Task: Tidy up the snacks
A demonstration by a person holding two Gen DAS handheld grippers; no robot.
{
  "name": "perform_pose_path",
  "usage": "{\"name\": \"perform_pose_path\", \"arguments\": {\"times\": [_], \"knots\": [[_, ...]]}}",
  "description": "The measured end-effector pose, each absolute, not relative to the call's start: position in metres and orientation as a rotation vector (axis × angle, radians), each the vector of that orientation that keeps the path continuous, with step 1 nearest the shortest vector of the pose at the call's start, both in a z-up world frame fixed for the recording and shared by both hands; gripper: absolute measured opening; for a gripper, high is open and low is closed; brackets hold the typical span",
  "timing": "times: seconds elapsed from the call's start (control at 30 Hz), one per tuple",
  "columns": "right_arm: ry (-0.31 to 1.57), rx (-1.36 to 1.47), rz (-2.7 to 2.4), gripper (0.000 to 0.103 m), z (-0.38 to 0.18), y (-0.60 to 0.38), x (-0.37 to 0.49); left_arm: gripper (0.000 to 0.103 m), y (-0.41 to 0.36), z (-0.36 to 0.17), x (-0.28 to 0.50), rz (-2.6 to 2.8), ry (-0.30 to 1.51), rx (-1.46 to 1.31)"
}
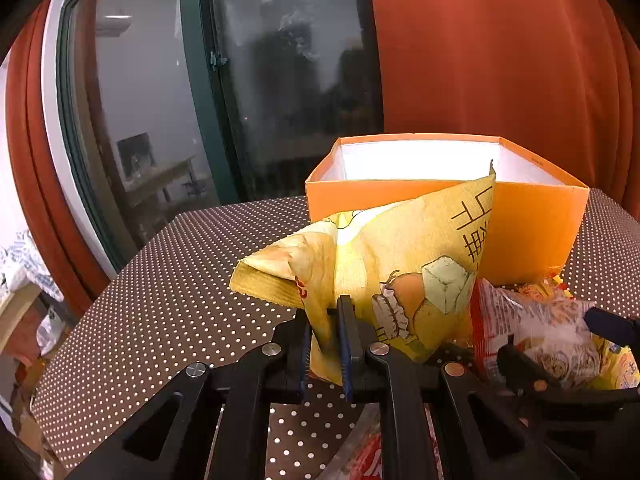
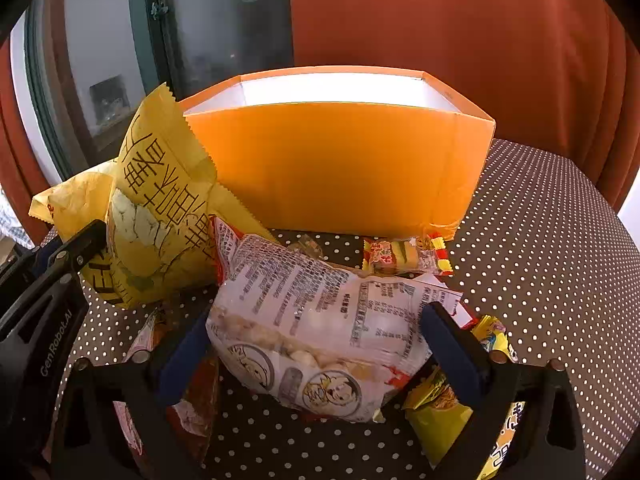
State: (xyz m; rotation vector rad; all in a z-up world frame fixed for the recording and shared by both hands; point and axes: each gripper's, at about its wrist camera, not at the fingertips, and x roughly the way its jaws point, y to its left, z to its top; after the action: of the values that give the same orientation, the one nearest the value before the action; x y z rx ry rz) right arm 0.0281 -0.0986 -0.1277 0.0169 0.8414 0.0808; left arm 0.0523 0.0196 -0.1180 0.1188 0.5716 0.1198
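Observation:
My left gripper (image 1: pixel 326 340) is shut on a big yellow snack bag (image 1: pixel 384 256) and holds it up in front of the open orange box (image 1: pixel 532 224). The same bag (image 2: pixel 156 208) shows at the left of the right wrist view, leaning beside the box (image 2: pixel 332 168). My right gripper (image 2: pixel 316 344) is closed around a white-and-red snack bag (image 2: pixel 320 328), its blue pads pressing both sides, just above the dotted table. That bag (image 1: pixel 540 332) and a right finger (image 1: pixel 608 326) show at the right in the left wrist view.
A small red-and-yellow candy pack (image 2: pixel 404 256) lies by the box's front. Yellow packets (image 2: pixel 452 412) and a red-brown packet (image 2: pixel 192 408) lie under my right gripper. The brown dotted tablecloth (image 1: pixel 180 280) ends at a window on the left; orange curtain behind.

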Motion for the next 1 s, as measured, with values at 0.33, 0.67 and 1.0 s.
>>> {"name": "perform_pose_path", "arguments": {"times": [0.33,0.67,1.0], "knots": [[0.824,0.037,0.115,0.056,-0.117,-0.104,0.02,0.009,0.017,-0.108,0.045,0.087,0.563,0.101],[0.76,0.05,0.094,0.05,-0.087,-0.113,0.008,0.009,0.01,-0.091,0.036,0.049,0.542,0.083],[0.707,0.06,0.105,0.05,-0.056,-0.121,-0.002,0.009,0.008,-0.054,0.03,0.044,0.474,0.066]]}}
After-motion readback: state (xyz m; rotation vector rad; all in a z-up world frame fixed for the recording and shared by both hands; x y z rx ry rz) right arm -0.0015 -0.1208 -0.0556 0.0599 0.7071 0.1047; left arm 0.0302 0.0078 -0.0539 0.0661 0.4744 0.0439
